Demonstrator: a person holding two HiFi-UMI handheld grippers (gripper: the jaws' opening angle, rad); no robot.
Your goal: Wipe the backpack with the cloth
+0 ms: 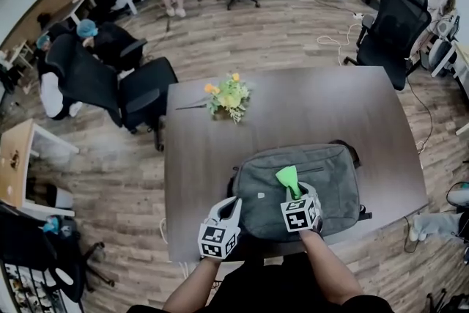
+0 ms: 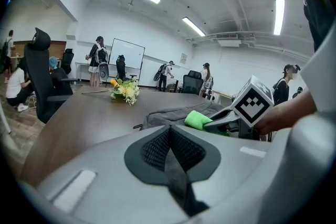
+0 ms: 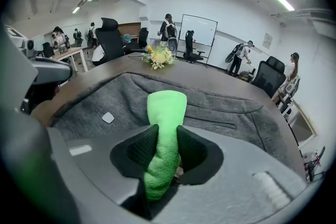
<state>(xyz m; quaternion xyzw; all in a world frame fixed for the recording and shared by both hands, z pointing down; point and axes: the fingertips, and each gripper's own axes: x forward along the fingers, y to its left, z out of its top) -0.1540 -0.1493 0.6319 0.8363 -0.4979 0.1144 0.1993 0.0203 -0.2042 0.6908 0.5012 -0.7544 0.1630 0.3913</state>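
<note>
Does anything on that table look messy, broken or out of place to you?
Nothing stands out. The grey backpack lies flat on the table, the green cloth is pinched in the right hand-held gripper, and the flowers sit tidy; no spills or damage show.

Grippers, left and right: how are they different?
The right gripper pinches the green cloth; the left gripper holds nothing. The right gripper is over the backpack; the left gripper is by its left edge. Both have their fingers shut.
</note>
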